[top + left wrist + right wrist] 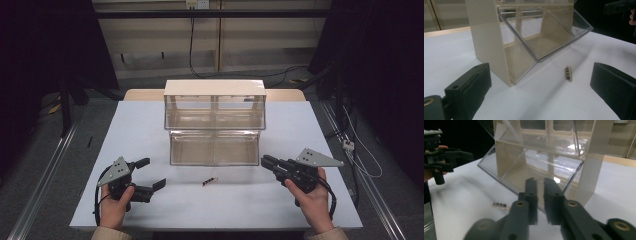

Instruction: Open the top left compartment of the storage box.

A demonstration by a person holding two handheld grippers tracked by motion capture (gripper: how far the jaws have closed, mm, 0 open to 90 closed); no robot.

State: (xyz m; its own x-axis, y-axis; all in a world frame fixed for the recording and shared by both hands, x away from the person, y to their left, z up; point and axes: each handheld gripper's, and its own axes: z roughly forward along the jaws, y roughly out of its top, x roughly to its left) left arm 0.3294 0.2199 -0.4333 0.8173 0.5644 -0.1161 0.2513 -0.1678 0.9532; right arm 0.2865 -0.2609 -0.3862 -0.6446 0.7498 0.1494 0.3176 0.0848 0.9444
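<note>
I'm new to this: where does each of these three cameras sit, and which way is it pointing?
High view: above the person's side, looking forward and down on the white table; both hands show, with the left gripper and right gripper.
Left gripper view: rides the left gripper, looking between its open jaws at the small hair clip.
Right gripper view: rides the right gripper, jaws shut, facing the clear drawer cabinet.
Shared: all three show the clip and the cabinet.
</note>
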